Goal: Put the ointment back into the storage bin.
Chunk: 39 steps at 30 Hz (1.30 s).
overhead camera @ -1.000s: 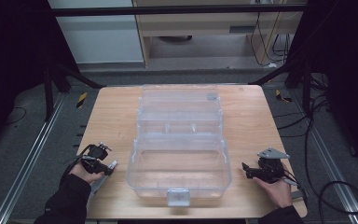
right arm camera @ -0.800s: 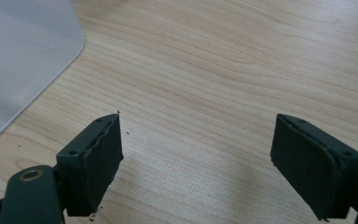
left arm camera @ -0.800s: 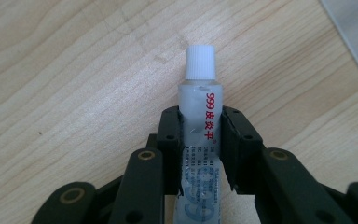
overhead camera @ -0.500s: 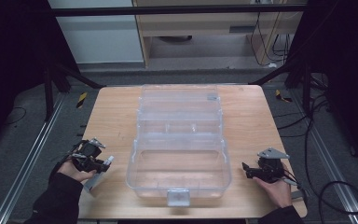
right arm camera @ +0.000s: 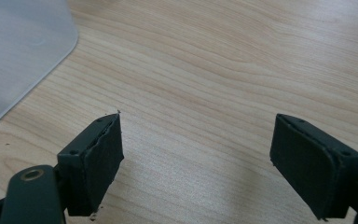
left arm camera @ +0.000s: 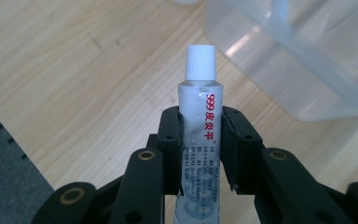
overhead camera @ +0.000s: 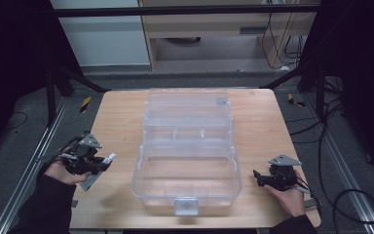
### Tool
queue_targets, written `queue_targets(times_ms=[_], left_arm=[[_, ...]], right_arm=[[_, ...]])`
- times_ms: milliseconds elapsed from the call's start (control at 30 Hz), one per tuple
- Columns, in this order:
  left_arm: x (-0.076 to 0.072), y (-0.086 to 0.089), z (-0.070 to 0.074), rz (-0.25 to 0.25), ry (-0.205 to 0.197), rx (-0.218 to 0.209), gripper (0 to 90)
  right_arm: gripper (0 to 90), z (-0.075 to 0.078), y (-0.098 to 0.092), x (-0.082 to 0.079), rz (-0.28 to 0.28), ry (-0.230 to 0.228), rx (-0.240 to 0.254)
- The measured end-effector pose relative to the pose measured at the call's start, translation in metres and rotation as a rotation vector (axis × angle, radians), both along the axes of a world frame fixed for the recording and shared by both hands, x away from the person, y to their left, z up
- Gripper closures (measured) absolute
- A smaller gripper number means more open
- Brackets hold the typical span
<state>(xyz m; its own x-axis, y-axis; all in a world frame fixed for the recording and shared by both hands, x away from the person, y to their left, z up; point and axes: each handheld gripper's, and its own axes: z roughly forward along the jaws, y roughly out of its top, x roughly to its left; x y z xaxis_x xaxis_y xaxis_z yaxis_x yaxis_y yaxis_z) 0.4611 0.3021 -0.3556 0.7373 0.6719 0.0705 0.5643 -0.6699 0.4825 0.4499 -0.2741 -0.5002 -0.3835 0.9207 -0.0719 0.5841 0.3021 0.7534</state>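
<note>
Two tongs, left (left arm camera: 200,140) clamped on tube (left arm camera: 200,135), its lower end cut off, right (right arm camera: 196,163) spread apart, empty.

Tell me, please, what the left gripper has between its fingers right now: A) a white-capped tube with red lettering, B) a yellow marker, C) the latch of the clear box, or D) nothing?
A: in the left gripper view the left gripper is closed on a tube with a white cap and red print, beside the clear plastic box.

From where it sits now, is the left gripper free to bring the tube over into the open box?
Probably yes. The left gripper holds the ointment tube beside the clear plastic box, whose lid stands open, with bare table between.
</note>
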Motion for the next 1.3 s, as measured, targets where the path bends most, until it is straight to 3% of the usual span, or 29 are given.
queue_targets(times_ms=[133, 300, 400, 433, 467, 500, 667, 800, 1167, 1300], left_arm=[[-0.001, -0.009, 0.016, -0.067, -0.011, -0.010, 70.4], [0.000, -0.023, 0.034, -0.121, -0.039, 0.006, 70.4], [0.002, -0.040, 0.050, -0.183, -0.056, 0.023, 70.4], [0.002, -0.040, 0.050, -0.183, -0.056, 0.023, 70.4], [0.002, -0.050, 0.056, -0.214, -0.076, 0.038, 70.4], [0.002, -0.050, 0.056, -0.214, -0.076, 0.038, 70.4], [0.007, -0.077, 0.067, -0.310, -0.073, 0.068, 70.4], [0.008, -0.090, 0.070, -0.359, -0.068, 0.071, 70.4], [0.008, -0.143, 0.061, -0.501, -0.023, 0.148, 70.4], [0.008, -0.156, 0.057, -0.522, -0.009, 0.158, 70.3]], right_arm=[[17.2, 0.000, 0.000, -0.001, -0.003, -0.005, -0.001], [17.2, 0.000, 0.000, 0.000, 0.002, -0.015, -0.010], [17.2, 0.000, -0.001, -0.001, 0.005, -0.020, -0.018], [17.2, 0.000, -0.001, -0.001, 0.005, -0.020, -0.018], [17.2, 0.000, -0.001, -0.001, 0.004, -0.017, -0.012], [17.2, 0.000, -0.001, -0.001, 0.004, -0.017, -0.012], [17.2, -0.001, -0.001, 0.000, 0.009, -0.016, -0.020], [17.2, -0.001, -0.001, 0.000, 0.013, -0.024, -0.021], [16.6, -0.001, -0.001, -0.001, 0.012, -0.024, -0.019], [16.7, -0.001, -0.002, -0.001, 0.015, -0.032, -0.017]])
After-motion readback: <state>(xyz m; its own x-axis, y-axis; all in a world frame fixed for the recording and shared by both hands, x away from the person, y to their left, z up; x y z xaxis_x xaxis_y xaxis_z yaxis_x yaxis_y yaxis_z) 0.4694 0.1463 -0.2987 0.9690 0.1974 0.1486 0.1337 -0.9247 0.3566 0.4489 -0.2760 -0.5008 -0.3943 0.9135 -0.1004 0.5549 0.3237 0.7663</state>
